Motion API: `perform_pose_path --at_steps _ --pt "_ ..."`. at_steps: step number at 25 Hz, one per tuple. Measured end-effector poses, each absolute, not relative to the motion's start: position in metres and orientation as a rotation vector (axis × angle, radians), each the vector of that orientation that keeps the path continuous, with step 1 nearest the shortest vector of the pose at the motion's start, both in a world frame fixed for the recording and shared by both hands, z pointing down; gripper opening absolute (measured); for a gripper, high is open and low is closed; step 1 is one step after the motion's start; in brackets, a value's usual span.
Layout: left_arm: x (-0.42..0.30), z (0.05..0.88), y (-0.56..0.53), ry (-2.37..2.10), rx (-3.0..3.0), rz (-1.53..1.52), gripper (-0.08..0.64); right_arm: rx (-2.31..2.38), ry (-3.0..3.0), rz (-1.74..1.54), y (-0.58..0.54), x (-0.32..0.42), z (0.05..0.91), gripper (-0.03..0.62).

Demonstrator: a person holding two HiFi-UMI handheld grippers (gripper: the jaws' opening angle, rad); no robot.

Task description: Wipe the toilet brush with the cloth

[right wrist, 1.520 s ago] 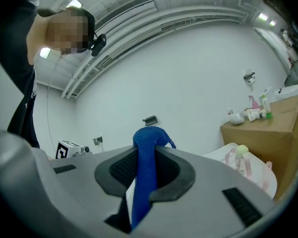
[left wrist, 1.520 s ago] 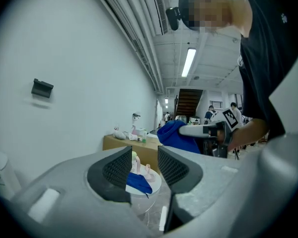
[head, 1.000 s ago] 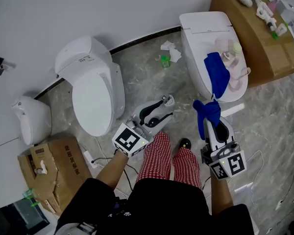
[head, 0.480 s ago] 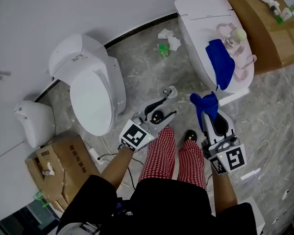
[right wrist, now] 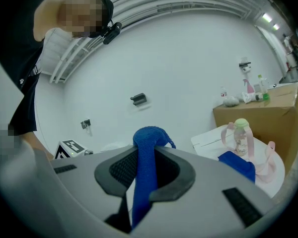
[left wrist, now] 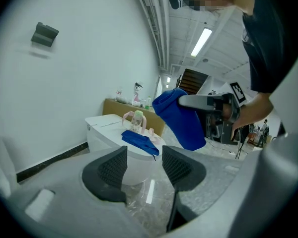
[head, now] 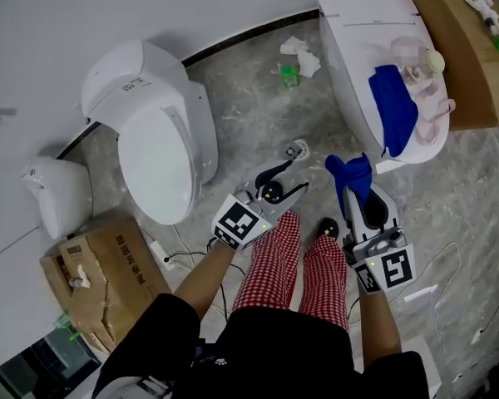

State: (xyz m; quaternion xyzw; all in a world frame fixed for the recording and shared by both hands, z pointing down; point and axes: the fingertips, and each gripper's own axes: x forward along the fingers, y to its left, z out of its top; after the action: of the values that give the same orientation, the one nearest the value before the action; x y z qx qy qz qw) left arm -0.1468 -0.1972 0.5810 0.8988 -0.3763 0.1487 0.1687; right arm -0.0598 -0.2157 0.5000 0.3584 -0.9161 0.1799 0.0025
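Note:
My right gripper [head: 350, 191] is shut on a blue cloth [head: 349, 173], which bunches above its jaws [right wrist: 144, 167] and hangs down between them. My left gripper [head: 293, 175] is open; its jaws have just been opening and the pads [left wrist: 111, 167] hold nothing. Just beyond its tips a small white round thing [head: 297, 150] stands on the floor; I cannot tell whether it is the toilet brush. In the left gripper view the cloth [left wrist: 181, 120] hangs ahead to the right.
A white toilet [head: 154, 131] stands to the left and another [head: 358, 48] to the right, bearing a second blue cloth [head: 395, 119] and a pink bottle [head: 420, 56]. Cardboard boxes sit at the lower left [head: 91, 281] and upper right [head: 474, 73]. Cables lie on the marble floor.
Both grippers have sunk lower in front of the person's legs. The left gripper's tips, which were at the small white thing, now stand a little back from it. The cloth stays gripped.

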Motion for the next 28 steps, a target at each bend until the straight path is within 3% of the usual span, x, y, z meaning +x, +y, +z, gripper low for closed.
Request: perform_pose_path --at_steps 28 --pt "-0.182 0.734 -0.230 -1.022 2.380 0.613 0.206 1.109 -2.793 0.566 -0.234 -0.080 0.573 0.066"
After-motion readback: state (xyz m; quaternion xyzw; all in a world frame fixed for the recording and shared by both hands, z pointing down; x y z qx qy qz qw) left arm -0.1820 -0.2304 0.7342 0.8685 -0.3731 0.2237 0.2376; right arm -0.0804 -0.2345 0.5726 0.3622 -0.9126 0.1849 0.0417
